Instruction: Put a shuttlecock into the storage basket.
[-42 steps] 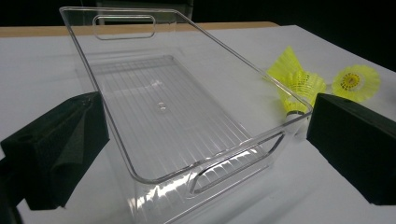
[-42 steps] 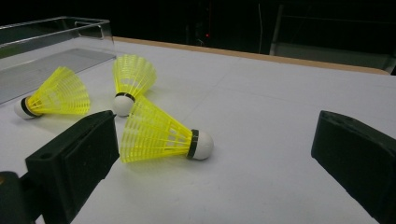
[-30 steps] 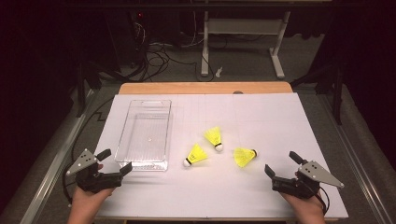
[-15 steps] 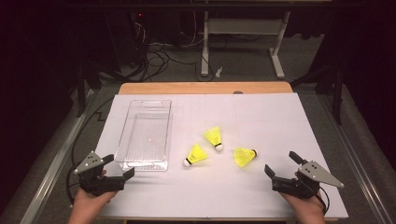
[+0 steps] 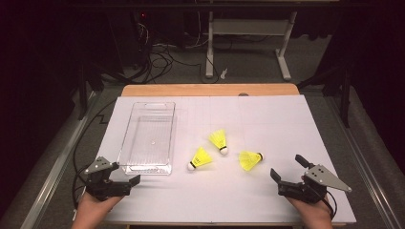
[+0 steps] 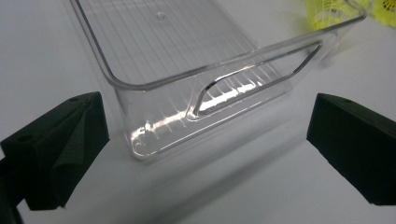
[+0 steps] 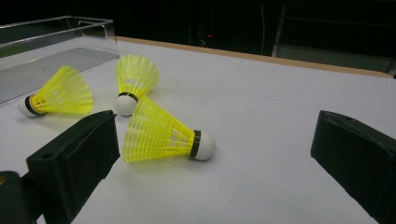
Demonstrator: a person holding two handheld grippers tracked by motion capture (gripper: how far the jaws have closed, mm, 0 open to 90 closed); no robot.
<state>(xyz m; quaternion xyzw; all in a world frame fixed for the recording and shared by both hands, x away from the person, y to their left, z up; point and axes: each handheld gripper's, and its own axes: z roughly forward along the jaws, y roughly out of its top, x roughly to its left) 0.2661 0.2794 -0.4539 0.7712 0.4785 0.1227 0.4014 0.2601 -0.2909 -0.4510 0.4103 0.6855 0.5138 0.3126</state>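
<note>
Three yellow feather-skirt shuttlecocks with white cork heads, all lying on their sides mid white counter, just right of one clear rectangular plastic tray.

Nearest-right shuttlecock: long axis roughly across the counter, cork to the right, skirt to the left. Sits just ahead of the right tool, between its jaw lines in the right gripper view, not touched.

Middle shuttlecock: axis angled, cork toward the near edge and slightly right, skirt away.

Left shuttlecock: cork down-left toward the tray's near corner, skirt up-right. Close to the tray, not touching as far as visible.

Corks of middle and left apart; the three form a loose cluster, none overlapping in the high view.

Tray: long axis running away from the person, nothing inside it, slot handle in the near end wall.

Left tool – jaws spread wide, released, holding nothing, aimed at the tray's near end wall, just short of it.

Right tool – jaws also spread wide, released, holding nothing.

One tool per hand, both at the near edge, well apart.
</note>
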